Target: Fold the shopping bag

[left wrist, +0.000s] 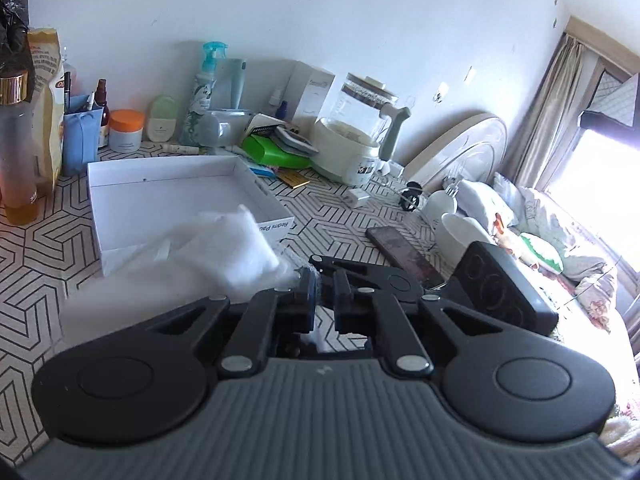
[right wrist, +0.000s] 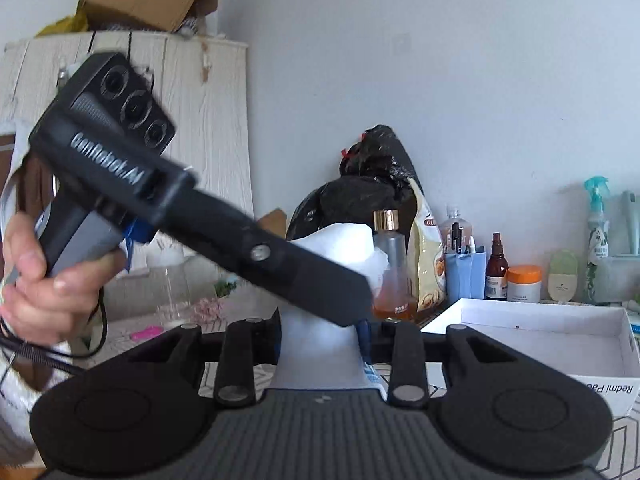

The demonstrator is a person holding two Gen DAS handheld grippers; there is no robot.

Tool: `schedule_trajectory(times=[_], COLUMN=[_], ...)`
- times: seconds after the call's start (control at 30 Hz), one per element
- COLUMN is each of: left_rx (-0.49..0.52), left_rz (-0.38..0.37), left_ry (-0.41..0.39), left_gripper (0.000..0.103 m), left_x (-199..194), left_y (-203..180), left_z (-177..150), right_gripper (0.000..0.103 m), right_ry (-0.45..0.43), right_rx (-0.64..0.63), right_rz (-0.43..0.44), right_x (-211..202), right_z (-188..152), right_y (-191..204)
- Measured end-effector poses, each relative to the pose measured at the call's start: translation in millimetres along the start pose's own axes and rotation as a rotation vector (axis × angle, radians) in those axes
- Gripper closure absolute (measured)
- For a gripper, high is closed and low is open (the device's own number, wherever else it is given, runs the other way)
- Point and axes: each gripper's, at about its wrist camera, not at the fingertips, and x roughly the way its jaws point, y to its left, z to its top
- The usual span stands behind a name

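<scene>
Bag (left wrist: pixel 224 252): thin white plastic, lifted off the table (left wrist: pixel 48 248), bunched mid-frame in the left view, in front of the white box (left wrist: pixel 168 184). Left hand-held gripper (left wrist: pixel 324 300) looks pinched on a bag edge, fingers nearly together. Right hand-held gripper (right wrist: pixel 320 344) has bag film (right wrist: pixel 320 340) between its fingers; probably clamped, though the left tool blocks the tips. Judgement: very light, limp, slippery, springs back after creasing. Best held at edges or corners and kept taut; a mid-sheet pinch would only crumple it.
</scene>
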Motion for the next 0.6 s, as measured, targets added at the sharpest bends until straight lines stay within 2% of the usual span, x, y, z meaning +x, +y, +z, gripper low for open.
schedule_trajectory(times=[0.1,0.17,0.2,0.23,0.3,0.37,0.43,0.5,0.6], left_rx=[0.031,0.062,0.076,0.086,0.104,0.098,0.096,0.104,0.091], left_rz=[0.022,0.065,0.088,0.106,0.163,0.209,0.240,0.292,0.388], left_ry=[-0.067,-0.106,-0.125,-0.140,-0.191,-0.247,-0.299,-0.352,-0.376], left_gripper=[0.092,0.083,0.072,0.068,0.068,0.067,0.056,0.050,0.039], left_x=[-16.8,-28.1,-33.4,-37.9,-52.1,-66.6,-79.6,-90.3,-92.3], left_y=[-10.7,-18.3,-21.3,-23.2,-25.3,-23.0,-20.1,-15.9,-4.6], left_z=[-7.3,-11.7,-14.3,-16.5,-22.0,-25.4,-28.1,-29.0,-25.6], right_gripper=[0.069,0.069,0.069,0.069,0.069,0.069,0.069,0.069,0.069], right_ry=[-0.029,-0.045,-0.053,-0.060,-0.074,-0.083,-0.089,-0.090,-0.083], right_rx=[0.090,0.148,0.179,0.212,0.274,0.292,0.313,0.348,0.410], right_rz=[0.026,0.028,0.032,0.037,0.045,0.036,0.040,0.055,0.086], right_x=[-5.5,-8.7,-10.4,-12.2,-15.1,-14.0,-9.1,-4.1,-1.2], right_z=[2.8,4.4,5.3,6.0,6.5,7.0,7.2,6.8,3.4], right_y=[-12.4,-22.1,-27.4,-33.0,-44.2,-52.1,-60.3,-67.6,-75.8])
